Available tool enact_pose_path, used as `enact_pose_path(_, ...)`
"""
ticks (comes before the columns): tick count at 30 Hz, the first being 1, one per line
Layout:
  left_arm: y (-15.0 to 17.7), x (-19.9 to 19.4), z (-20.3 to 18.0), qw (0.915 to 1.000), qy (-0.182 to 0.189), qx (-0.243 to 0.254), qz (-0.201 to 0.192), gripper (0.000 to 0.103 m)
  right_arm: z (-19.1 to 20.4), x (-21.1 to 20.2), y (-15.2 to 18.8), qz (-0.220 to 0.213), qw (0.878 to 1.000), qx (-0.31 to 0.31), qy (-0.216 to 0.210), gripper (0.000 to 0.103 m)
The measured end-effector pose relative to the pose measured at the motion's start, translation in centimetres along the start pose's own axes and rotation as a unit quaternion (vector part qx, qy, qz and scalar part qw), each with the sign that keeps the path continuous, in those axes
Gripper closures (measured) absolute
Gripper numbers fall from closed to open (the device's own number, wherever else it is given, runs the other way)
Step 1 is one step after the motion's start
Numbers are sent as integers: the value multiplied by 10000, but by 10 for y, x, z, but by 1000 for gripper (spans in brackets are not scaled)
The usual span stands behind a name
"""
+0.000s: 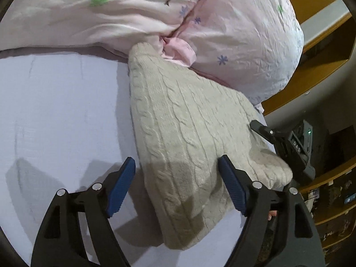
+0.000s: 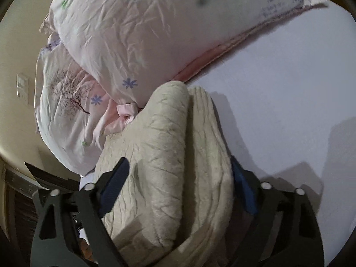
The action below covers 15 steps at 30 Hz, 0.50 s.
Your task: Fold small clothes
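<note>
Right now the cream knit sweater (image 1: 189, 133) lies on the pale bed sheet (image 1: 62, 111), with its far end touching the pink flowery duvet (image 1: 233, 44) piled behind it. It looks already folded over at least once, because the right wrist view shows two thick layers side by side. The right tool (image 2: 178, 191) has its blue pads on both sides of this thick bundle, so it seems to be holding the sweater, though I cannot tell how hard it squeezes. The left tool (image 1: 178, 187) is spread wide and holds nothing; it hangs just above the near end of the sweater, with one pad over the sheet and one over the knit. To do this fold well, I think the right tool should keep both layers together so they do not slide apart. The left tool could come down and pinch the near edge, then both should lift and lay the cloth flat. Thick knit is floppy and can bunch, so slow moves are best. Stay off the duvet, since it could catch.
</note>
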<state>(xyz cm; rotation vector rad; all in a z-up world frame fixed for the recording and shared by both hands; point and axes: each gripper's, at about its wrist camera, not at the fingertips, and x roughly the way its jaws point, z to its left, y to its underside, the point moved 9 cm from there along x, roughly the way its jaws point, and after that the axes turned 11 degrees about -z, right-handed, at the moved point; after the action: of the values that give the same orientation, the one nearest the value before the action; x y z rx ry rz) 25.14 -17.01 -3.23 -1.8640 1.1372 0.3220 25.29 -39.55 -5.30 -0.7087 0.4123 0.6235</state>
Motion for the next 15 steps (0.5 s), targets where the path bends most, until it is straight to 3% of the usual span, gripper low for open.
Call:
enact_pose_path(2,7,8,-1,10000,21,-56,53,24,1,4,4,49,9999,-90,77,35)
enact_pose_path(4,9,14,-4,9996,207,-176,-30,25,4,5,6,41,9998,-206,71,54)
enact_pose_path(6,10,17,-7,9997,181,-112,-93,31,7,8,8,69,9999,-129,-75,62)
enact_pose_path(7,10,18,-7,9998,157,-54,-63,41,7,8,9,65,9999,-102,-123,67)
enact_pose_path(8,9,17,-6,9998,188,-13,-62,54,10,7,9,42,9997,-54,-245,69)
enact_pose_path(10,3,9,-5,9992,390,52,3,65,17,3,9,-9,9987,-29,-516,72)
enact_pose_path(13,-8,-28,7,9982,404,397,-198,67,44,5,20,238,9908,84,-1331,74)
enact_pose_path(15,-15,-53,21,9971,324,557,-412,67,64,15,32,516,9860,-56,-1582,74)
